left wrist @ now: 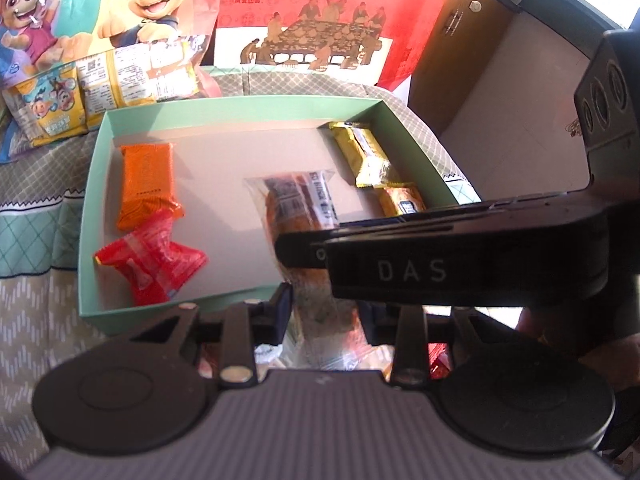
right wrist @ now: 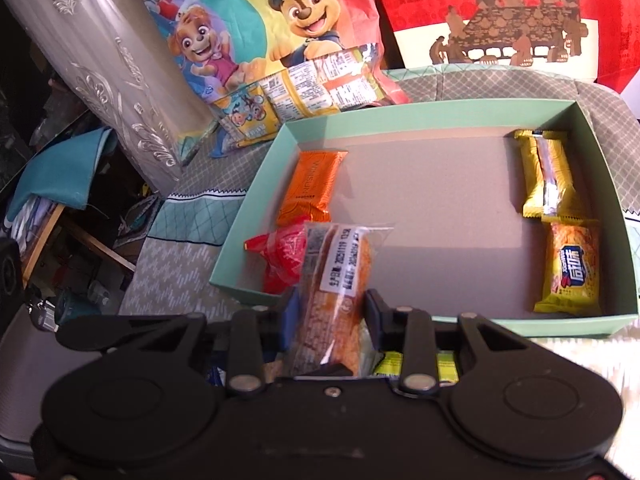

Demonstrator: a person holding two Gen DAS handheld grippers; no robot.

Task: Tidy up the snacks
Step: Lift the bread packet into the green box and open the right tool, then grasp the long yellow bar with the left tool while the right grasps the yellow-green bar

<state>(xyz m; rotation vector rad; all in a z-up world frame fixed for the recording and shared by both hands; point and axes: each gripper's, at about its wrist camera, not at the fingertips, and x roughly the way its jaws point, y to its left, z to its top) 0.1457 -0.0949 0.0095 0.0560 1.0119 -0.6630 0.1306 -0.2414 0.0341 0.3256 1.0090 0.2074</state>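
My left gripper (left wrist: 326, 308) is shut on a clear-wrapped orange snack bar (left wrist: 296, 204) whose far end hangs over the mint-green box (left wrist: 90, 184). A black finger (left wrist: 412, 270) marked DAS, belonging to my right gripper, crosses in front and hides the bar's middle. In the right wrist view my right gripper (right wrist: 332, 300) is shut on a clear-wrapped orange bar (right wrist: 340, 276) with a printed label, above the near edge of the box (right wrist: 256, 208). Inside lie an orange pack (right wrist: 312, 184), a red pack (right wrist: 280, 256), a yellow pack (right wrist: 548, 176) and a yellow-orange pack (right wrist: 572, 268).
Yellow snack packs (left wrist: 108, 84) lie behind the box against a cartoon-dog bag (right wrist: 256, 28). A red printed bag (right wrist: 500, 12) stands at the back right. A grey embossed panel (right wrist: 104, 64) leans at the left, with clutter below it. More wrappers (right wrist: 416, 364) lie under my right gripper.
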